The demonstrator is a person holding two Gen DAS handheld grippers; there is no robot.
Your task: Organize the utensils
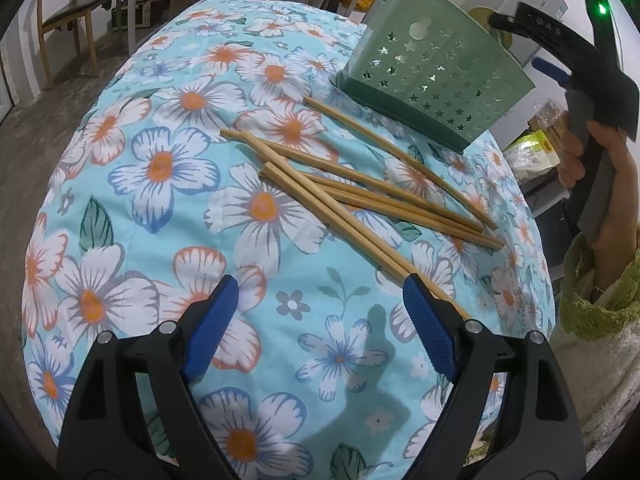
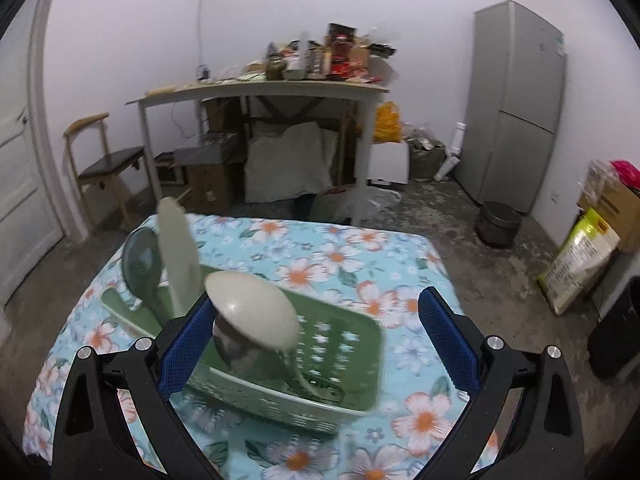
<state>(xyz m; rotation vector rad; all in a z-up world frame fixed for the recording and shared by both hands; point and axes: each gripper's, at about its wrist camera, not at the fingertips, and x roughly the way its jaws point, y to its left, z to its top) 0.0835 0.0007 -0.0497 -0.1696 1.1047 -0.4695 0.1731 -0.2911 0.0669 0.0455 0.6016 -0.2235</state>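
Left wrist view looks down on a table under a light blue cloth printed with white and orange flowers (image 1: 168,168). The left gripper (image 1: 316,296) has its blue-padded fingers spread wide with nothing between them. Its right pad lies over the near end of one of the loose tan wooden chopsticks (image 1: 360,196), hiding that tip. About six sticks lie crossed in a heap mid-table, and where they overlap the exact count is hard to make out. Just beyond them, at the far right, stands the pale green plastic utensil holder with star-shaped holes (image 1: 432,68), its top cut off by the frame edge. At the far right edge the right gripper (image 1: 552,68) shows only partly, held in a hand (image 1: 588,160).

Right wrist view shows that gripper's fingers also wide apart and holding nothing, above the holder, which is blurred. A beige spoon (image 2: 252,312), a metal spoon (image 2: 240,352) partly hidden behind it, a cream spatula blade (image 2: 178,256) and a grey-green ladle (image 2: 142,260) stand in it.
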